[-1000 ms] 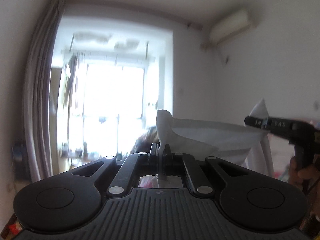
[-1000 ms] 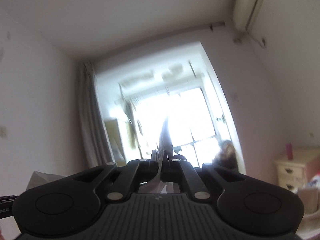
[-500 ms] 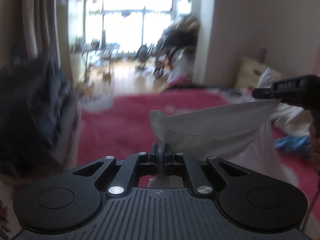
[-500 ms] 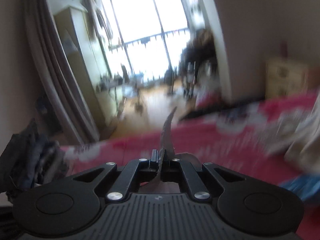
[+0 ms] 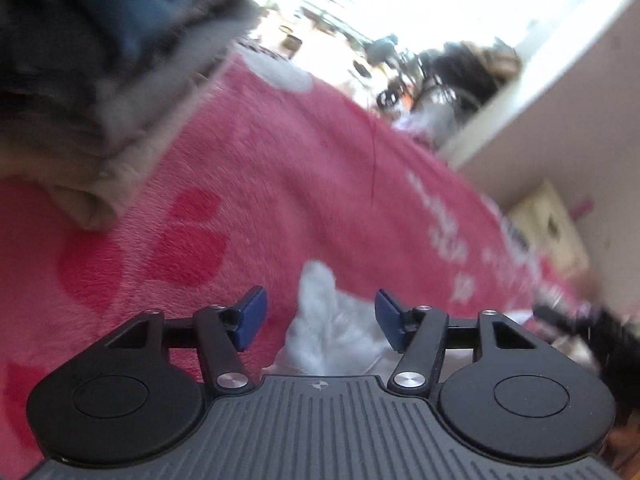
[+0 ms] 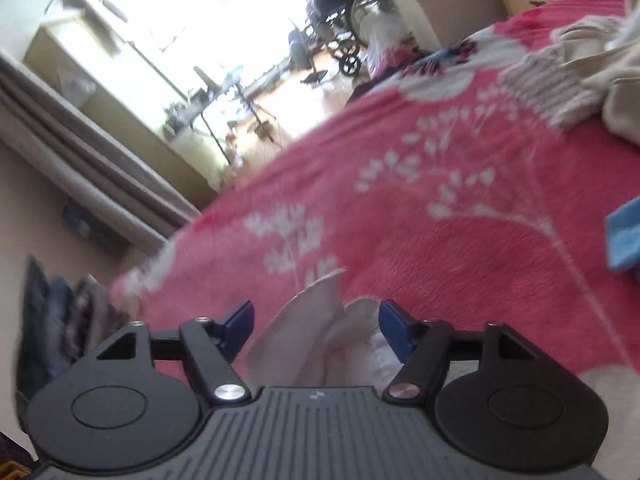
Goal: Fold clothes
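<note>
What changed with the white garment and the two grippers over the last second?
Both grippers swung down from facing the window to the pink blanket. The left gripper and right gripper, each shut on the white garment before, have opened and let it go; it now lies on the blanket between the fingers. The pile of clothes stays at the left.

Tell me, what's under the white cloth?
The white cloth lies on the pink blanket between the open left gripper. Whatever the cloth itself covers is hidden, as in the right wrist view.
</note>
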Available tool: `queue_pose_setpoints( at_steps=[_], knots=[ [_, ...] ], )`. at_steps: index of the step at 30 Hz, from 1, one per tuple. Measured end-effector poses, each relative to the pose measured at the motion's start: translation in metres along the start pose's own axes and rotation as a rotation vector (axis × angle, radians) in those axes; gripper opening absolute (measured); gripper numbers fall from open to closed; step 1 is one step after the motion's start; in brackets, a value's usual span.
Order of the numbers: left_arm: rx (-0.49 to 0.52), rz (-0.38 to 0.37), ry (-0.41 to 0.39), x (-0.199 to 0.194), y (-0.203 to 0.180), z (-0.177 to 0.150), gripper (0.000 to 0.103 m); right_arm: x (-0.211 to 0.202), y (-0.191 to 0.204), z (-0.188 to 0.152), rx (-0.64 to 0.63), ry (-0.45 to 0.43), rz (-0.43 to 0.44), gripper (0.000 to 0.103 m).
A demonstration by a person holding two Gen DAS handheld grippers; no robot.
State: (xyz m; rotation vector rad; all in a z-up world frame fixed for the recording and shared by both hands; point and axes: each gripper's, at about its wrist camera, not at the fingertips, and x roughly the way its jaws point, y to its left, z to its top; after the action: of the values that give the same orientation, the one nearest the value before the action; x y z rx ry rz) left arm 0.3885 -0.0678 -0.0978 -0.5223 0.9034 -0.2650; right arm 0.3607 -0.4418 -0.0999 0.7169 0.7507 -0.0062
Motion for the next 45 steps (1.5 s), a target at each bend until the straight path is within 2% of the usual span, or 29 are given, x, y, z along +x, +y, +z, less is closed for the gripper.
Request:
queue_pose_setpoints(
  at_steps=[2, 4, 8, 11, 14, 16, 19, 23, 26, 27, 29, 31, 37, 39, 41, 42, 43, 45],
  knots=[
    [-0.043, -0.012, -0.016, -0.028, 0.002, 0.001, 0.060, -0.024, 0.001, 0.002, 0.015, -0.009, 0.032, 0.074],
    [-0.044, -0.018, -0.039, -0.054, 0.005, -0.004, 0.061, -0.049, 0.001, 0.004, 0.030, -0.017, 0.064, 0.074],
    [0.060, -0.019, -0.079, -0.108, 0.009, -0.008, 0.061, -0.099, 0.003, 0.006, 0.058, -0.033, 0.128, 0.074],
    [0.187, -0.016, -0.064, -0.160, 0.009, -0.020, 0.061, -0.146, 0.005, -0.026, 0.029, -0.006, 0.193, 0.074],
    [0.360, -0.015, 0.018, -0.213, 0.004, -0.050, 0.063, -0.192, 0.007, -0.077, -0.019, 0.072, 0.249, 0.074],
    [0.493, -0.016, 0.090, -0.243, 0.001, -0.085, 0.067, -0.218, 0.009, -0.115, -0.049, 0.146, 0.288, 0.074],
    [0.584, -0.053, 0.271, -0.267, 0.005, -0.149, 0.067, -0.245, 0.007, -0.186, -0.088, 0.302, 0.337, 0.074],
    [0.649, -0.142, 0.520, -0.276, 0.014, -0.234, 0.067, -0.263, 0.002, -0.285, -0.146, 0.489, 0.335, 0.072],
    [0.642, -0.176, 0.696, -0.264, 0.026, -0.283, 0.067, -0.265, -0.002, -0.339, -0.175, 0.576, 0.294, 0.067],
    [0.636, -0.177, 0.717, -0.262, 0.030, -0.290, 0.067, -0.266, -0.003, -0.351, -0.190, 0.584, 0.276, 0.066],
    [0.624, -0.179, 0.757, -0.258, 0.038, -0.304, 0.066, -0.270, -0.003, -0.372, -0.217, 0.597, 0.247, 0.058],
    [0.611, -0.182, 0.796, -0.254, 0.045, -0.318, 0.066, -0.278, -0.001, -0.385, -0.225, 0.625, 0.251, 0.057],
    [0.570, -0.243, 0.859, -0.254, 0.053, -0.321, 0.066, -0.303, 0.003, -0.415, -0.242, 0.746, 0.277, 0.057],
    [0.561, -0.275, 0.883, -0.254, 0.054, -0.323, 0.066, -0.301, -0.002, -0.428, -0.237, 0.797, 0.256, 0.057],
    [0.547, -0.303, 0.911, -0.252, 0.056, -0.325, 0.066, -0.296, -0.002, -0.430, -0.232, 0.805, 0.253, 0.039],
    [0.536, -0.310, 0.926, -0.252, 0.057, -0.326, 0.066, -0.294, -0.003, -0.432, -0.229, 0.809, 0.252, 0.018],
    [0.525, -0.317, 0.941, -0.252, 0.058, -0.326, 0.067, -0.292, -0.002, -0.432, -0.230, 0.811, 0.254, 0.014],
    [0.506, -0.324, 0.964, -0.252, 0.061, -0.328, 0.067, -0.297, 0.008, -0.427, -0.275, 0.785, 0.297, 0.012]
  ],
)
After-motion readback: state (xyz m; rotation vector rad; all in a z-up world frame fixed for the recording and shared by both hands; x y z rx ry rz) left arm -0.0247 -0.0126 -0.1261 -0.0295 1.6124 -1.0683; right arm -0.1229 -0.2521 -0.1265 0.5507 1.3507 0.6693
